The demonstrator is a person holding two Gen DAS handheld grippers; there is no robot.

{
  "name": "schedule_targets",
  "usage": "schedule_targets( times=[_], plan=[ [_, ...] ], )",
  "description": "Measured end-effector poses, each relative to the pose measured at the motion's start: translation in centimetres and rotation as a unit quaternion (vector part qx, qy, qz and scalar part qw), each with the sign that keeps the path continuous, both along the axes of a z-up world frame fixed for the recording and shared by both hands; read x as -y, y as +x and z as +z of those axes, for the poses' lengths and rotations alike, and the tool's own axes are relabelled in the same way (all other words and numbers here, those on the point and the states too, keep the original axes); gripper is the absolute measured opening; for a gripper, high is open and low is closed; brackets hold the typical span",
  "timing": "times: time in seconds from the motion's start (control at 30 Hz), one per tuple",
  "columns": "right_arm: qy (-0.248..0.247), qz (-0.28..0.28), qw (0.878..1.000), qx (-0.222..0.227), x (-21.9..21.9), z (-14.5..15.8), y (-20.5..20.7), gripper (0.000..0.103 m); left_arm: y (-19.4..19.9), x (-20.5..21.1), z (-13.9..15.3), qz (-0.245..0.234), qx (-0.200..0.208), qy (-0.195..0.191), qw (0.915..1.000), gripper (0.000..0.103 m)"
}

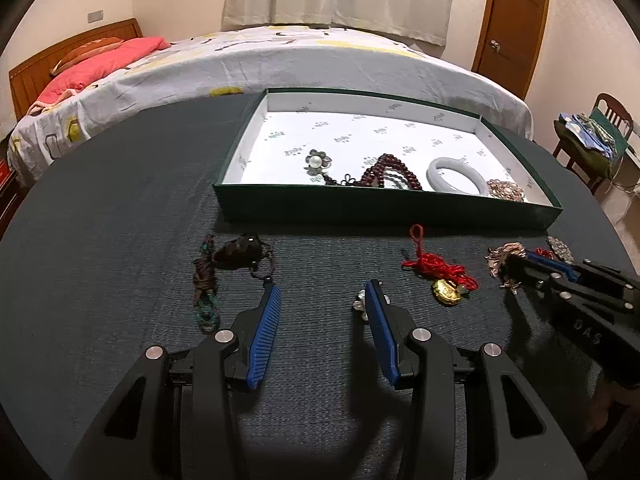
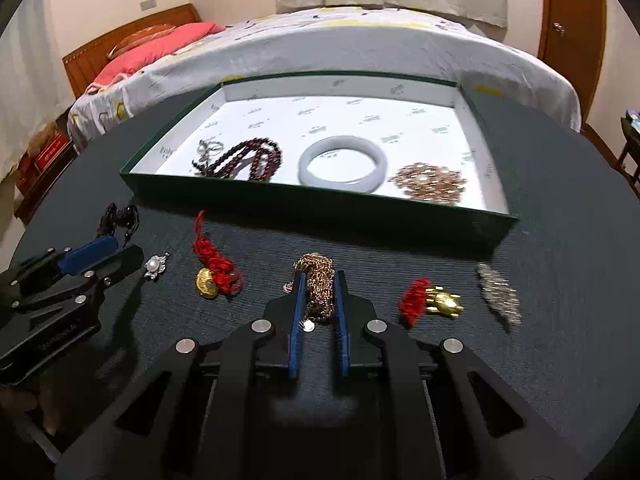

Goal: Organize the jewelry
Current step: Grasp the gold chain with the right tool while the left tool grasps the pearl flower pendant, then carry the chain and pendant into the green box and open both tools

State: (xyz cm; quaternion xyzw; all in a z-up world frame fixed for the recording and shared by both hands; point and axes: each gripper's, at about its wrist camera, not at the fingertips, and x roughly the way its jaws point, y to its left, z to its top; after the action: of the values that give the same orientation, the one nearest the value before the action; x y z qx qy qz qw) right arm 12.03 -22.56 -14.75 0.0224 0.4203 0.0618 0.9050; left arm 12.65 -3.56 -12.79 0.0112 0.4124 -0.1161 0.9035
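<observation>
A green tray (image 2: 304,200) with a white printed lining is set toward the far edge of the dark round table (image 1: 120,200), next to a bed (image 1: 280,60). Near the tray's front wall lie a pearl flower brooch (image 1: 317,160), a dark red bead string (image 2: 248,162), a pale bangle (image 2: 343,160) and, by the right wall, a rose-gold filigree piece (image 2: 430,182). The right gripper (image 2: 320,280) is seen clamped on a rose-gold chain (image 2: 319,280), which is bunched between the blue pads and rests on the table in front of the tray. No earlier state can be judged from these views. The left gripper (image 1: 324,294) is held with its jaws apart and nothing between them, low over the table nearer the left edge. Beside its right finger a small pearl brooch (image 2: 156,266) is seen. A red-corded gold charm (image 2: 212,272) lies between the two grippers. To the right of the chain lie a gold figurine on red cord (image 2: 434,302) and, nearer the right edge, a silver leaf-shaped piece (image 2: 500,294), blurred. Beyond the left gripper a dark corded pendant (image 1: 236,254) lies on the table.
</observation>
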Motion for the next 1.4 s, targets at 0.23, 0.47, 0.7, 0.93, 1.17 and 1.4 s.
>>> schedule_targets(
  times=[0.23,0.47,0.7,0.93,1.17,1.4],
  plan=[
    [0.014,-0.019,1.0,0.014,2.3,1.0,-0.9,0.014,0.3,1.4,-0.1,-0.015,-0.005,0.007,0.9998,0.044],
    [0.026,-0.019,0.999,0.01,2.6,0.7,-1.0,0.014,0.4,2.6,-0.5,-0.036,-0.011,0.017,0.9992,0.03],
    [0.029,-0.017,0.999,0.009,2.5,0.6,-1.2,0.014,0.1,2.7,-0.5,-0.045,-0.01,0.017,0.9988,0.021],
    [0.029,-0.015,0.999,0.014,2.5,0.8,-1.3,0.014,-0.2,2.8,-0.3,-0.047,-0.001,0.017,0.9988,0.021],
    [0.028,-0.015,0.999,0.035,2.2,2.0,-1.8,0.014,-0.5,2.4,0.7,-0.042,0.013,0.011,0.999,0.021],
    [0.029,-0.012,0.997,0.065,2.1,4.1,-2.4,0.014,-0.3,1.9,2.7,-0.036,0.032,-0.002,0.9989,0.021]
  ],
)
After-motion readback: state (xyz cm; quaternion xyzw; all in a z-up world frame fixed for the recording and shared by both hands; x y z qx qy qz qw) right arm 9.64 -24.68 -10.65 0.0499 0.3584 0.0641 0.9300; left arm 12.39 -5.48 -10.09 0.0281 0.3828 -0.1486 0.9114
